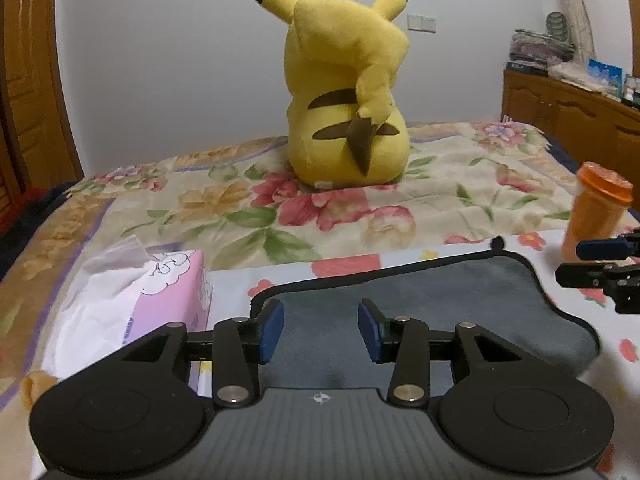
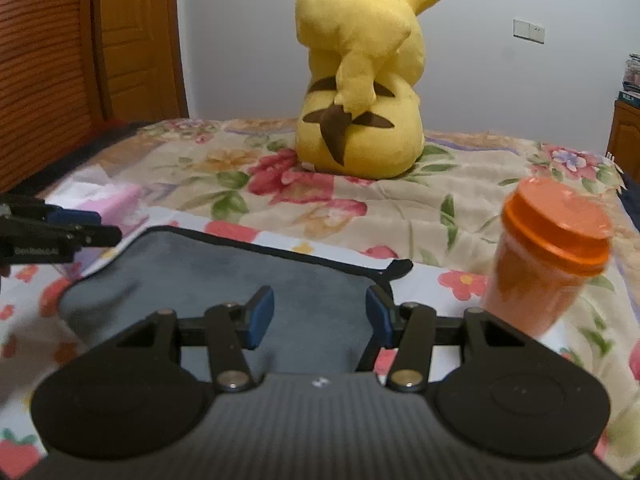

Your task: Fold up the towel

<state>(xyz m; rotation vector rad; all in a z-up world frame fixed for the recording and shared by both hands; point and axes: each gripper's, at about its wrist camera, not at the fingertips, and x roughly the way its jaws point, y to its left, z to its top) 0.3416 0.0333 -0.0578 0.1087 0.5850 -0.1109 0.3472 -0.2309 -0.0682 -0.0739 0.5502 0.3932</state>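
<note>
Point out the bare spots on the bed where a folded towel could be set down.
Free: the floral bedspread between the gray towel and the yellow plush, and the stretch left of the plush. Crowded: the tissue box hugs the towel's left edge, the orange bottle its right. Both claws, left and right, hover open over the towel.

Both tongs: black linkage arms, blue pads, silver pivot screws, ribbed grey housing.
</note>
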